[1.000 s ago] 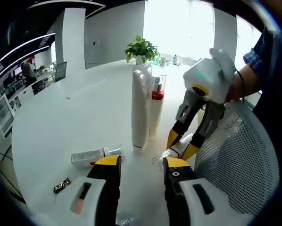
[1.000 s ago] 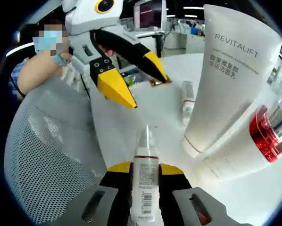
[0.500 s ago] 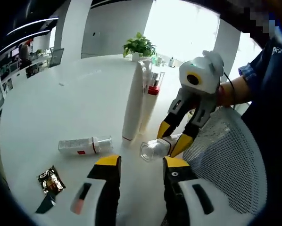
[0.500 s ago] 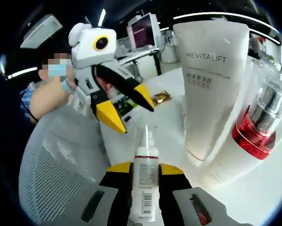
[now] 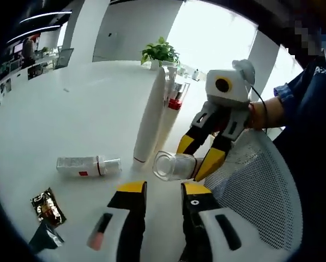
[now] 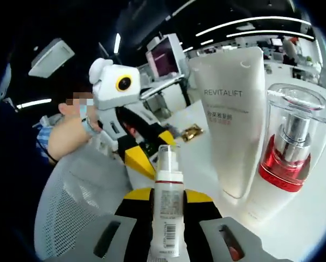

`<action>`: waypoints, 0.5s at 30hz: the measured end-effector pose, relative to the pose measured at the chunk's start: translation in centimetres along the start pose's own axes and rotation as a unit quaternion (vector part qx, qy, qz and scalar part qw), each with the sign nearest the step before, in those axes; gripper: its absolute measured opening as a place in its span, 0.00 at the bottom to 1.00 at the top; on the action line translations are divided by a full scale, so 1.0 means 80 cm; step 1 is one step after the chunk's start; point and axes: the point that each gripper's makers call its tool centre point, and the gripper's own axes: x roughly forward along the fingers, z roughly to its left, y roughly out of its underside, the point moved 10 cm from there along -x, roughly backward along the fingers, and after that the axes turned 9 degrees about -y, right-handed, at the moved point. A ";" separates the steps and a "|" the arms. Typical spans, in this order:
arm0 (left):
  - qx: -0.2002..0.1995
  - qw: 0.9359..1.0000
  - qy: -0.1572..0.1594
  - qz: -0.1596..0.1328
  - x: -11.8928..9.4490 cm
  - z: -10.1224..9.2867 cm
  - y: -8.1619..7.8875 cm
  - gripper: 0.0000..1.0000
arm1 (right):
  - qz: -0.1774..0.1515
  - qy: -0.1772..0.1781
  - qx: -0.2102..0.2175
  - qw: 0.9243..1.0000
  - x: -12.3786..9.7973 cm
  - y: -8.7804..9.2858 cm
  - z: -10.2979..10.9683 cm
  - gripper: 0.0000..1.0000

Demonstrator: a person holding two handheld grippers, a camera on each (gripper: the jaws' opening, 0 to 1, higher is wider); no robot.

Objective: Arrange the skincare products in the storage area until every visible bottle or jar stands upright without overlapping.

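Round white table (image 5: 70, 109) occupies the foreground. Potted green plant (image 5: 160, 53) stands at its far edge before a bright, overexposed window (image 5: 217, 33). White mesh chair back (image 5: 261, 202) sits beside the table. Dark ceiling carries linear strip lights (image 6: 250, 22); a lit monitor (image 6: 163, 57) stands beyond.

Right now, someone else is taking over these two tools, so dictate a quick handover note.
Right tool: shut on a small spray bottle, lifted off the table.
Left tool: open, holding nothing.
Standing upright on the white table: the tall Revitalift tube and, beside it, the red pump bottle under a clear cap.
Lying on its side: a second small clear bottle, left of the tube.
Left to do: set the held bottle upright, then stand up the lying one, apart from the others.
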 end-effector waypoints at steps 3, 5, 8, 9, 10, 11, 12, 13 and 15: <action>0.009 1.000 0.015 0.001 0.000 -0.005 -0.001 0.09 | -0.003 0.003 -0.012 1.000 0.000 -0.001 0.000 0.14; 0.028 0.999 0.018 -0.004 0.000 -0.009 -0.004 0.07 | -0.003 0.009 -0.019 1.000 -0.002 0.001 -0.001 0.14; 0.033 0.999 0.027 -0.015 -0.001 -0.012 -0.010 0.08 | -0.010 0.024 -0.017 1.000 -0.005 0.003 -0.007 0.14; 0.032 0.999 0.030 -0.027 -0.002 -0.013 -0.013 0.08 | -0.011 0.027 -0.017 0.999 -0.006 0.003 -0.009 0.14; 0.029 0.999 0.028 -0.034 -0.003 -0.013 -0.014 0.09 | -0.014 0.027 -0.018 0.999 -0.007 0.003 -0.010 0.14; 0.028 0.998 0.028 -0.038 -0.004 -0.013 -0.015 0.08 | -0.017 0.026 -0.017 0.999 -0.008 0.002 -0.010 0.14; 0.028 0.998 0.029 -0.047 -0.003 -0.014 -0.017 0.08 | -0.022 0.023 -0.011 0.999 -0.008 0.002 -0.010 0.14; 0.025 0.998 0.031 -0.055 -0.001 -0.015 -0.018 0.08 | -0.025 0.020 -0.006 0.999 -0.007 0.001 -0.011 0.14; 0.020 0.997 0.041 -0.058 0.001 -0.017 -0.020 0.10 | -0.021 0.019 -0.004 1.000 -0.003 0.001 -0.014 0.14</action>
